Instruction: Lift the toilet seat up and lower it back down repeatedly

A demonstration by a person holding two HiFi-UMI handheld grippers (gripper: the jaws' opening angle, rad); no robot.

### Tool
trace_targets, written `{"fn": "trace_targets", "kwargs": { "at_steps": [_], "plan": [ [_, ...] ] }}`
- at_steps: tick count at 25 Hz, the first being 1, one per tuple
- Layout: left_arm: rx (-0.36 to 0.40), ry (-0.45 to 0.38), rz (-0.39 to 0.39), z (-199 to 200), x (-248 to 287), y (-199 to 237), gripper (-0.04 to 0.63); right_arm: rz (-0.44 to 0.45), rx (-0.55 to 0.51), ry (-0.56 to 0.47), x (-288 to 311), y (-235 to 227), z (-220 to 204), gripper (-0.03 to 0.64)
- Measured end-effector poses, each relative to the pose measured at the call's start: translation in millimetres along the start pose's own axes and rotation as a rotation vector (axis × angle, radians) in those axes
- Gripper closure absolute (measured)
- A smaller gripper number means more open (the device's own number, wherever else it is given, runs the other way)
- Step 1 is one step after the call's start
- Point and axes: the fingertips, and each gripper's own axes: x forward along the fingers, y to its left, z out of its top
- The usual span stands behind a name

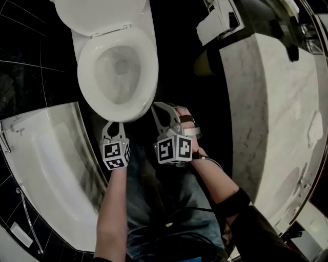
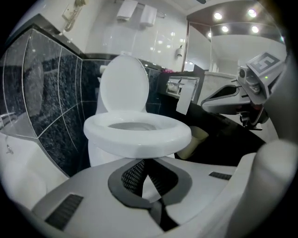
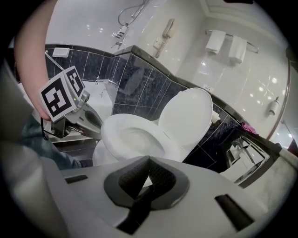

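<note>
**Seat** [image 1: 147, 87] [image 2: 139, 135] [image 3: 111, 132]: white ring, lying down flat on the bowl. Its front edge faces the person.

**Lid** [image 1: 97, 13] [image 2: 123, 83] [image 3: 186, 116]: raised, leaning back toward the tiled wall.

**Left tool** [image 1: 114, 124] [image 2: 142, 160]: jaws pressed together, nothing between them. The tips sit just under the seat's front edge. Whether they touch it cannot be told.

**Right tool** [image 1: 156, 107] [image 3: 149, 160]: jaws pressed together and empty. The tips are near the seat's front-right edge, apart from it. Its marker cube lies just beside the left tool's cube.

**Tub** [image 1: 31, 115]: white, with a curved rim, on the person's left. A narrow strip of dark floor separates it from the bowl.

**Counter** [image 1: 266, 102]: pale marble, its long edge running along the person's right. The dark gap between it and the bowl is wider than the gap on the tub side, and the right forearm occupies its near end.

**Open room**: the space above the seat is free up to the lid. Both forearms and the person's jeans fill the space in front of the bowl.
</note>
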Motion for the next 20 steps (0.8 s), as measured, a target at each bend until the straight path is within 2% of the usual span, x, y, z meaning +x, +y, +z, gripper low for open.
{"fn": "trace_targets", "kwargs": {
  "at_steps": [12, 20],
  "plan": [
    [-0.007, 0.14, 0.018, -75, 41, 5, 0.611, -0.028, 0.019, 0.018, 33, 9, -43, 0.601],
    [-0.009, 0.201, 0.021, -90, 51, 6, 0.609, -0.032, 0.017, 0.033, 37, 8, -53, 0.601]
  ]
}}
